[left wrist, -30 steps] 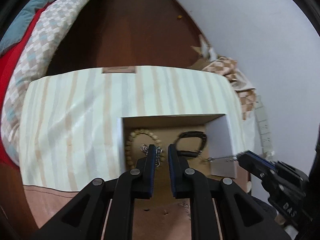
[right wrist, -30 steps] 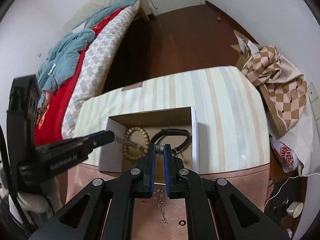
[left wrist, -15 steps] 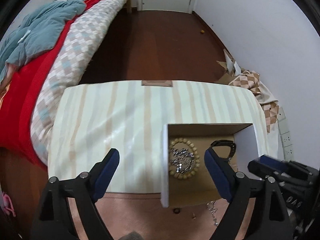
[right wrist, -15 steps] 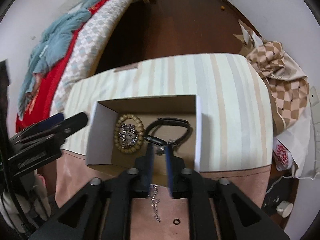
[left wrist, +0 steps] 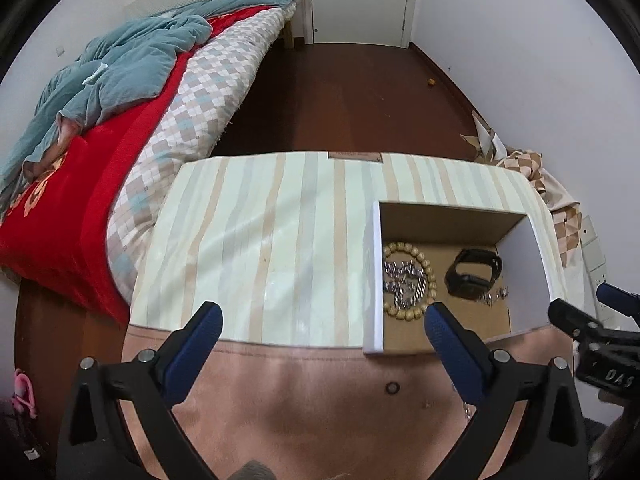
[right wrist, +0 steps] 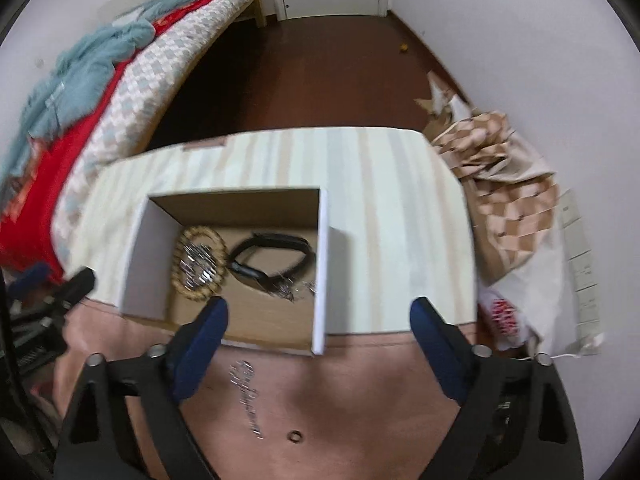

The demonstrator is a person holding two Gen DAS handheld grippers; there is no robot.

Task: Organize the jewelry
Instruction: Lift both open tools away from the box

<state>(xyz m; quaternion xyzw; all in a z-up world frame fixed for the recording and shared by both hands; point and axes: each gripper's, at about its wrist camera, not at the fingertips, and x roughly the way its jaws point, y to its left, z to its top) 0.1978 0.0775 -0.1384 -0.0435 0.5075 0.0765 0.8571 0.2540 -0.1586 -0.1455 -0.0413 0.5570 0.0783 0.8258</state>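
Observation:
An open cardboard box (left wrist: pixel 520 236) (right wrist: pixel 154 240) sits on the striped cloth. Inside lie a wooden bead bracelet (left wrist: pixel 408 314) (right wrist: pixel 182 284) with a silver chain (left wrist: pixel 404 286) (right wrist: pixel 198 266) coiled in it, a black watch band (left wrist: pixel 474 274) (right wrist: pixel 272 256) and a small silver piece (left wrist: pixel 494 296) (right wrist: pixel 290 290). A silver chain (right wrist: pixel 246 396) and a small ring (left wrist: pixel 392 387) (right wrist: pixel 295 436) lie on the pink surface in front of the box. My left gripper (left wrist: pixel 322 328) and right gripper (right wrist: pixel 318 320) are both open and empty, held back from the box.
The striped cloth (left wrist: pixel 272 240) covers the table's far part. A bed with a red cover (left wrist: pixel 68 184) stands to the left. A checkered bag (right wrist: pixel 500 176) lies on the floor to the right, by the wall. The dark wood floor (left wrist: pixel 352 92) runs to a door.
Both grippers opened and drew back from the box. The left let the silver chain fall inside the bead bracelet; the right let go of the small silver piece by the watch band.

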